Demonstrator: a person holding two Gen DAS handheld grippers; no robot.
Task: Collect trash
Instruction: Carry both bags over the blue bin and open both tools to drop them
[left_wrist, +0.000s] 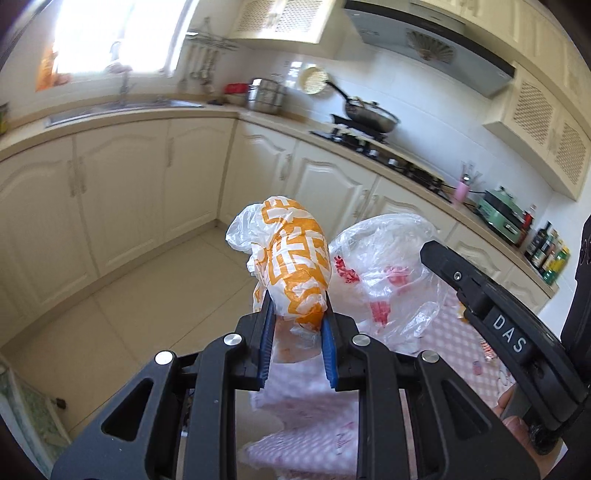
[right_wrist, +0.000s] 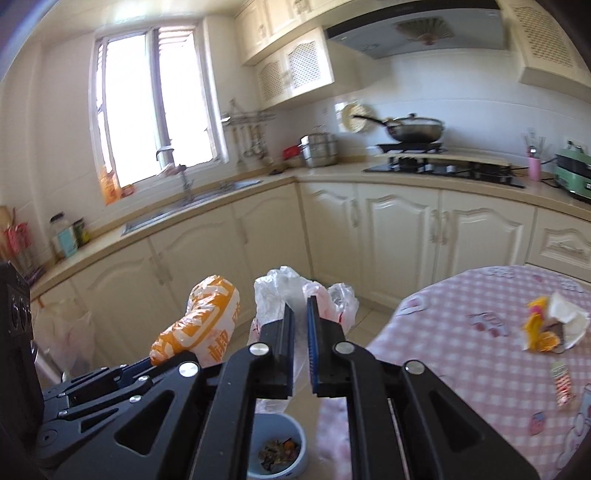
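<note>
Two crumpled bags carried over the kitchen floor

The left gripper (left_wrist: 297, 325) clenches an orange-and-white printed plastic bag (left_wrist: 295, 258); the right gripper (right_wrist: 300, 325) pinches a clear plastic bag with red print (right_wrist: 273, 291). Both grips look best kept firm until a bin is reached; scraps (right_wrist: 550, 325) remain on the pink checked tablecloth (right_wrist: 461, 332).

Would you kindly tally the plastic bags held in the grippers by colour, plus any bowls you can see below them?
Orange-and-white printed plastic bag, clamped in the left gripper: 1
Clear plastic bag with red print, pinched in the right gripper: 1
Pale blue bowl holding dark food scraps: 1
Total: 3
</note>
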